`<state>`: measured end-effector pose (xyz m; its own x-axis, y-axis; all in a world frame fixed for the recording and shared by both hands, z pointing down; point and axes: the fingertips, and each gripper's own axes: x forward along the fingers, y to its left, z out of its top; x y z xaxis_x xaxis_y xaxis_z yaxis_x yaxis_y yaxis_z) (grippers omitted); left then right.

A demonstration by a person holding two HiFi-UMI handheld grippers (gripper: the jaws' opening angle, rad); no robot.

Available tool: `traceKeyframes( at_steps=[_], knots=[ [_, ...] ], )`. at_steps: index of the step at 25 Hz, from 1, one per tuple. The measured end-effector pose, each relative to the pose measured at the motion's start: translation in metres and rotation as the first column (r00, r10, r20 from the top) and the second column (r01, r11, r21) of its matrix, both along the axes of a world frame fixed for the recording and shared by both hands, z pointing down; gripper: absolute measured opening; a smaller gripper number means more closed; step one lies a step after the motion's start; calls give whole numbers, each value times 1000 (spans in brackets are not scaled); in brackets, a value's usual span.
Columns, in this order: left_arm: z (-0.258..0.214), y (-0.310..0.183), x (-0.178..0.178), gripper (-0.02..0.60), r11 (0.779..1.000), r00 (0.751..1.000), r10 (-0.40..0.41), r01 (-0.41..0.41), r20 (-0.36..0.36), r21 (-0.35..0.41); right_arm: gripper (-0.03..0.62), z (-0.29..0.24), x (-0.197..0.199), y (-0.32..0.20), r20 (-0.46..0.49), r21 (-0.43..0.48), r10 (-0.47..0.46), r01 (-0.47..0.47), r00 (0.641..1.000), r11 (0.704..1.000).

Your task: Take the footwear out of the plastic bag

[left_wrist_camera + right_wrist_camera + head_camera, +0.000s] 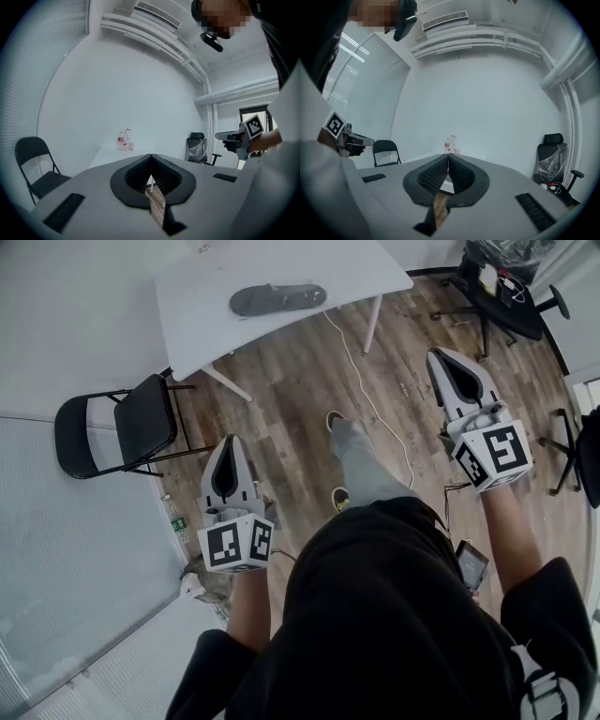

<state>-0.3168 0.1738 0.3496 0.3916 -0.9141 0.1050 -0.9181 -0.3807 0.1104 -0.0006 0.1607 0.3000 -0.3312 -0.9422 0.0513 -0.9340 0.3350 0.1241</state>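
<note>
The footwear (pixel 278 299) is a dark grey, flat, sole-shaped thing lying alone near the far edge of the white desk (pixel 197 306), its long side roughly along the desk's length. Whether a plastic bag is around it cannot be told from here. No brand or print can be read on it.

Both tongs are well apart from it, held in the air over the wood floor (pixel 291 390). The left tongs (pixel 228 441) have their jaws together with nothing between them; their own view shows the black ribbed pads (pixel 161 176) meeting at the tip (pixel 151 157). The right tongs (pixel 439 354) are closed and empty in the same way, the pads touching at the tip (pixel 448 157).

Each carries a cube (pixel 239 544) with black-and-white square markers; these are patterns, not words.

In the gripper views, small bottles (pixel 124 140) with red labels stand on the desk, too small to read. A black folding chair (pixel 117 423) stands left of the desk, and a white cable (pixel 361 381) runs from under the desk across the floor. A black office chair (pixel 197 146) with clear plastic over its seat stands against the far wall. The person's dark shirt (pixel 394 634) bears a white print at its lower right, cut off and unreadable.
</note>
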Motion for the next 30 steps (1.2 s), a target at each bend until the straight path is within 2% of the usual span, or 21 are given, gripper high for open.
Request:
traceKeyframes(
  at_steps=[8,16,20,30],
  knots=[
    [2,-38,4,21,1000,1000,-6,6,15,-6,18,8,-6,-40,23,9,-12,12,1000,1000],
    [19,-108,16,21,999,1000,0,1,27,-50,18,32,-9,-115,37,-28,-40,41,999,999],
    [16,-147,23,21,999,1000,12,-10,26,-42,18,41,-11,-153,49,-49,-62,65,997,997],
    [32,-227,29,21,997,998,-16,21,60,-79,18,61,-11,-234,54,-75,-109,113,993,991]
  ],
)
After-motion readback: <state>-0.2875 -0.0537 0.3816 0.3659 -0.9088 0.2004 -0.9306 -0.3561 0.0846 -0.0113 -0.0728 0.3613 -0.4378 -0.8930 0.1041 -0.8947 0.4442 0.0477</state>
